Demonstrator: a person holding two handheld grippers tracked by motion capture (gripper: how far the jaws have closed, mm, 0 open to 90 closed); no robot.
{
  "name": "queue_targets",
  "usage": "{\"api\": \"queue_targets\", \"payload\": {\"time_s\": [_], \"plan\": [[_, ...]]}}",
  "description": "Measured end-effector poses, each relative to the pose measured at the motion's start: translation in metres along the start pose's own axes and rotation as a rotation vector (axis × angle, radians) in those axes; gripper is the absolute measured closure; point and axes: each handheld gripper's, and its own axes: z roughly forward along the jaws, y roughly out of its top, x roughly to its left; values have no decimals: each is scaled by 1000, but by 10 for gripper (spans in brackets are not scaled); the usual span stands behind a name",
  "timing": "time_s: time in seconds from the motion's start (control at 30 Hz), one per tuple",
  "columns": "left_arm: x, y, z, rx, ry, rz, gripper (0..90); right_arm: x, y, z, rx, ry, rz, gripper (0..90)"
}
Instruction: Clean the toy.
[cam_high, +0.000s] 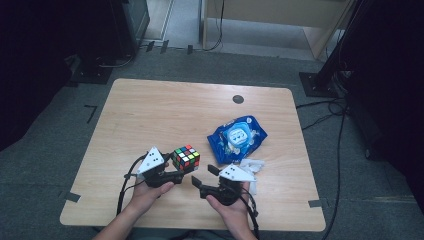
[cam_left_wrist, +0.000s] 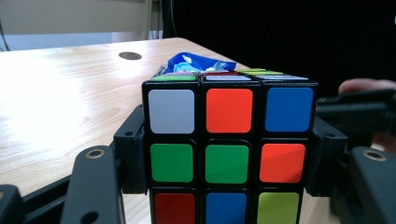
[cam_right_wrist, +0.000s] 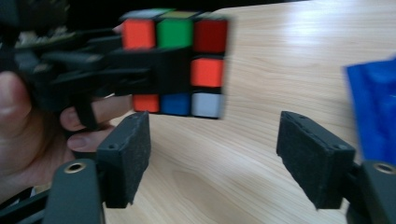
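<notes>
One puzzle cube (cam_high: 186, 158) is in play, a three-by-three with black edges and glossy stickers; the face seen in the left gripper view reads white, orange, blue across the top row, green, green, orange across the middle, and red, blue, yellow-green along the bottom. It sits clamped between the pads of the left gripper (cam_high: 181, 172), held off the wooden table (cam_high: 150, 115) near its front edge, toward the person's left. The right gripper (cam_high: 205, 174) stands just beside it with its two jaws spread wide and nothing between them. Two grippers, two hands, one cube, one blue wipes packet (cam_high: 237, 136) with a pale lid, and one crumpled white tissue (cam_high: 252, 165) beside that packet make up the count.
</notes>
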Motion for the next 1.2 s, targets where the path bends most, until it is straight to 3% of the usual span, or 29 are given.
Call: {"api": "queue_targets", "payload": {"time_s": [0.17, 0.3, 0.63, 0.8, 0.97, 1.07, 1.2], "plan": [[-3, 1, 1, -4, -24, -36, 337, 11, -4, 14, 14, -22, -33, 254], [-7, 1, 3, -5, -35, -51, 337, 14, -7, 16, -18, -37, -45, 258], [-20, -2, 10, 4, -55, -22, 337, 17, -11, 15, -73, -63, -60, 299], [-17, -2, 8, -1, -61, -32, 333, 15, -11, 16, -53, -49, -47, 338], [-14, 0, 4, -16, -81, -17, 294, 17, -7, 14, -21, -58, -87, 340], [-10, 5, -4, -42, -73, 3, 206, 14, -6, 11, 4, -58, -102, 340], [-3, 8, -17, -62, -57, 80, 157, 2, -1, 4, 54, -63, -111, 341]]}}
